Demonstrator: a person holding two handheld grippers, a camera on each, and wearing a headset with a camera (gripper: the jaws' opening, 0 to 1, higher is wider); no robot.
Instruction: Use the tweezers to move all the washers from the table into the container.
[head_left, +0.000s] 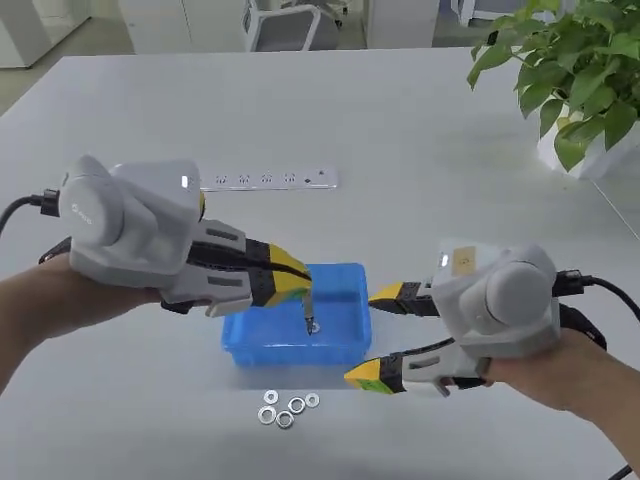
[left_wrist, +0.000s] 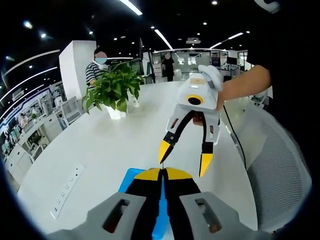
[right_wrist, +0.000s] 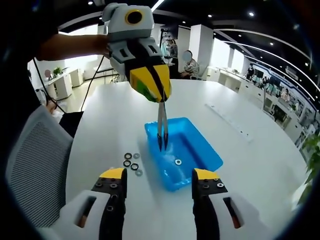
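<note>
Jaws of the left gripper (head_left: 290, 275) pressed shut on the tweezers (head_left: 309, 308), thin tips down inside the blue container (head_left: 340, 272), close to its floor. Right gripper (head_left: 376, 335) spread wide apart with nothing in it, just beside the container's right end. Lying in the container already — one washer (right_wrist: 178, 162), near the tips; no telling about another one pinched between them. Waiting on the table (head_left: 400, 130) just by the container's near side — a small bunch of washers (head_left: 286, 408), close together, some touching. Probably very light, hard, flat and smooth, so likely to slide or flip away at a clumsy poke. Best to pinch one by its ring, one tip through the hole and one tip outside, and to start with a washer at the edge of the bunch. Squeeze gently, lift slowly, keep the tweezers steady on the way over the wall.
</note>
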